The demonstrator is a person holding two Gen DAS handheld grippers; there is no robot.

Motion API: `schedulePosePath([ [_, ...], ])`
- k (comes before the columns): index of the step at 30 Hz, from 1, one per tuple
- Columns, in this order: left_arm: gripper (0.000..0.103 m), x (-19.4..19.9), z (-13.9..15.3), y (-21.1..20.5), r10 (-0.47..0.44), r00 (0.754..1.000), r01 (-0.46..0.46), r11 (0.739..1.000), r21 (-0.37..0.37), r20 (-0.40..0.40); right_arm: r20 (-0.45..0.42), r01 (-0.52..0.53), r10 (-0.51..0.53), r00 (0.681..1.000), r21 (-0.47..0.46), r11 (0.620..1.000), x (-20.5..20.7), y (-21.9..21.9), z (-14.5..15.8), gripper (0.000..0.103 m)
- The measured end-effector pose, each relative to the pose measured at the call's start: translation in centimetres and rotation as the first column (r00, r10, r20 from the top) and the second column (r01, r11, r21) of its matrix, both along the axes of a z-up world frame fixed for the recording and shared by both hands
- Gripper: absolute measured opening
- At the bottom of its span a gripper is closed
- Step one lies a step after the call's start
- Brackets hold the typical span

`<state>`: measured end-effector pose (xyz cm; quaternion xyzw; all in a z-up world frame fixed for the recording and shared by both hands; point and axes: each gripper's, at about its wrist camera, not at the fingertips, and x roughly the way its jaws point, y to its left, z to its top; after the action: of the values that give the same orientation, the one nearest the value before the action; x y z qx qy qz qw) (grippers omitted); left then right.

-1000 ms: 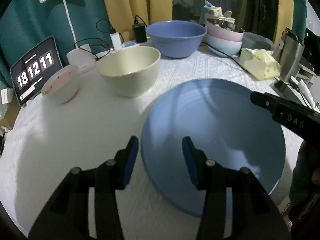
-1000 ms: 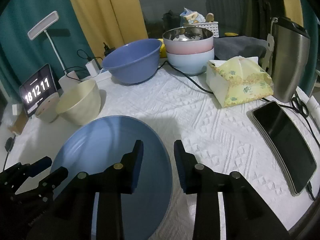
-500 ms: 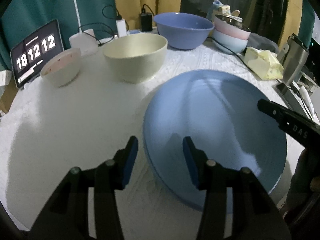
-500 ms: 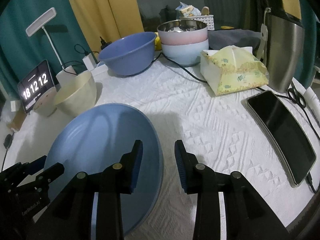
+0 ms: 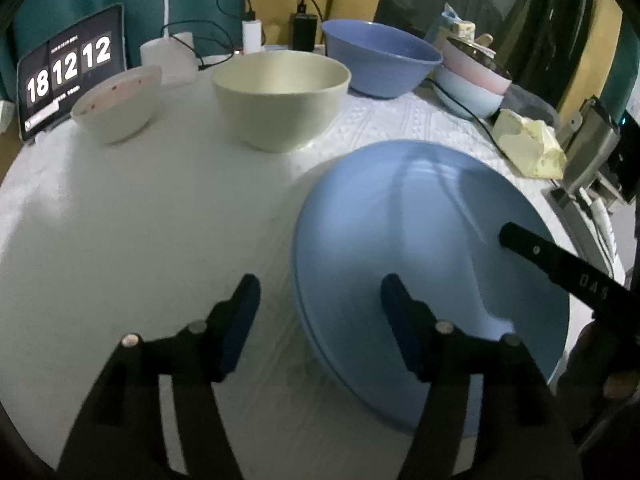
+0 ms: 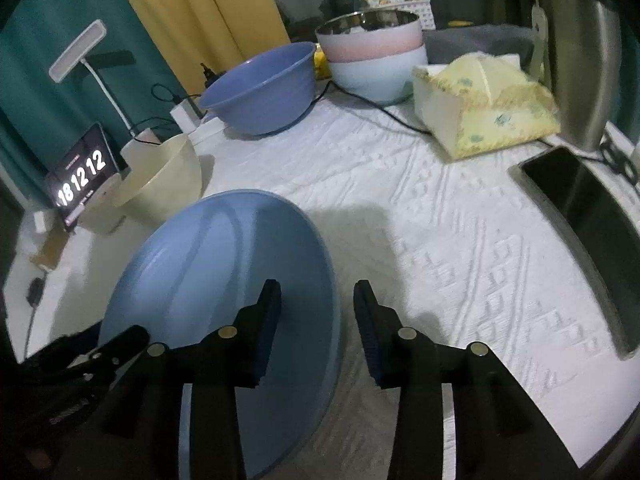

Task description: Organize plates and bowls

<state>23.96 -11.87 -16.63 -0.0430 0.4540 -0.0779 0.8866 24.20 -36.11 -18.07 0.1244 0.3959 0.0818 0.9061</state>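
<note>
A: How does the left gripper [image 5: 318, 312] stand?
B: Its jaws are spread wide and pinch nothing. One finger hangs over the white tablecloth [image 5: 132, 220], the other over the near rim of the blue plate [image 5: 420, 232].

A: And the right gripper [image 6: 316, 320]?
B: Also spread, holding nothing. Its left finger sits over the plate's right part, its right finger over the bare cloth just beside the rim.

A: Where is the plate itself?
B: At the near edge of the table, between the two grippers. Whether it lies flat or tilts I cannot tell.

A: Farther out?
B: The cream bowl [image 5: 280, 100] stands behind the plate, with the small pinkish bowl [image 5: 118, 106] to its left, well apart from the plate. Behind those, the large blue bowl [image 6: 262, 86] and the stacked bowls [image 6: 376, 52]. The tablet clock [image 5: 68, 68] reads 18 12 12; a tissue pack [image 6: 480, 108] and a phone [image 6: 580, 204] lie to the right.
</note>
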Motion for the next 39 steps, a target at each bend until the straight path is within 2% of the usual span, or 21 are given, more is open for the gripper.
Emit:
schedulePosePath([
  [3,0.067,0.1,-0.2,0.2,-0.005,1.0,0.005,0.999,-0.033,0.0,-0.011,-0.001,0.002,1.0,0.041,0.999,0.1,-0.2,-0.4,0.05],
  [9,0.067,0.4,-0.4,0.5,-0.017,1.0,0.016,0.996,-0.083,-0.014,-0.01,-0.01,0.01,1.0,0.063,0.998,0.0,0.1,-0.5,0.051],
  [12,0.066,0.5,-0.4,0.0,-0.071,0.997,0.069,0.992,-0.105,-0.017,-0.005,-0.024,0.025,1.0,0.062,0.998,-0.2,0.7,-0.6,0.051],
  [16,0.066,0.3,-0.3,-0.6,-0.095,0.995,0.093,0.99,-0.108,-0.013,-0.005,-0.004,0.005,1.0,0.061,0.998,-0.2,0.8,-0.5,0.051],
  [23,0.058,0.2,0.0,-0.3,-0.088,0.996,0.086,0.991,-0.105,-0.015,-0.006,0.006,-0.006,1.0,0.056,0.998,-0.2,0.6,-0.5,0.049],
  [30,0.058,-0.3,0.4,0.1,-0.091,0.996,0.091,0.991,-0.093,-0.001,-0.017,0.014,-0.013,1.0,0.068,0.998,-0.5,0.9,-0.3,0.049],
  [39,0.058,-1.1,1.2,1.8,-0.071,0.997,0.073,0.992,-0.107,0.027,0.009,0.0,-0.001,1.0,0.049,0.999,-1.1,2.5,0.8,0.049],
])
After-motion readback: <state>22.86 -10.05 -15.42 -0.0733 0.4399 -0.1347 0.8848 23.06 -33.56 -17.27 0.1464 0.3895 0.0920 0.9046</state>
